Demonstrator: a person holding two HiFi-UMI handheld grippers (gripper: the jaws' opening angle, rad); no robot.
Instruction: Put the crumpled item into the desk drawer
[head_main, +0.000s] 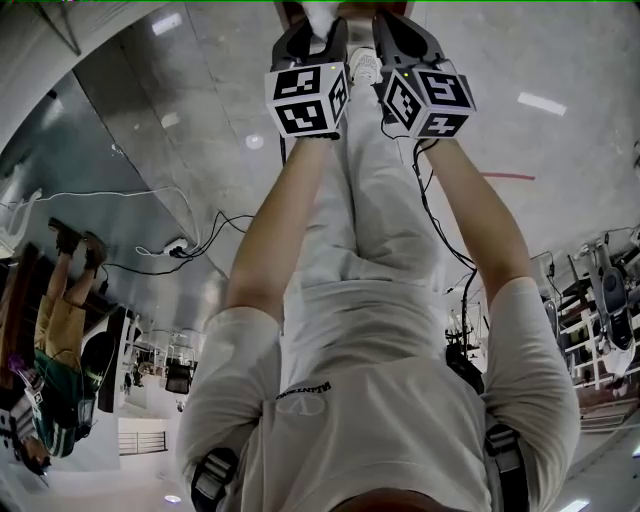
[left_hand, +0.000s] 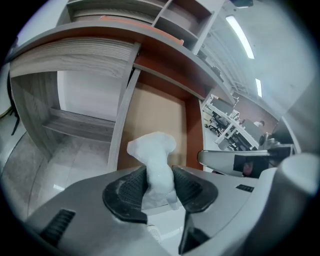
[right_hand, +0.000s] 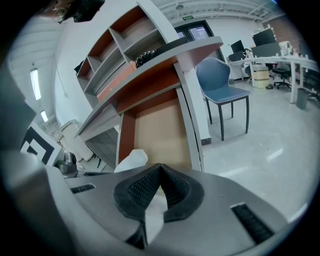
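our left gripper (left_hand: 159, 174) pinches the crumpled paper (left_hand: 152, 147) between part-spread jaws, in front of the open drawer (left_hand: 155, 112) and not yet in it. our right gripper (right_hand: 159, 169) is closed on nothing. once released, the light wad may cling to a pad or drop short onto the floor (right_hand: 260, 145). beyond stand a wood desk (left_hand: 90, 47) and a blue chair (right_hand: 220, 82) in a bright office.
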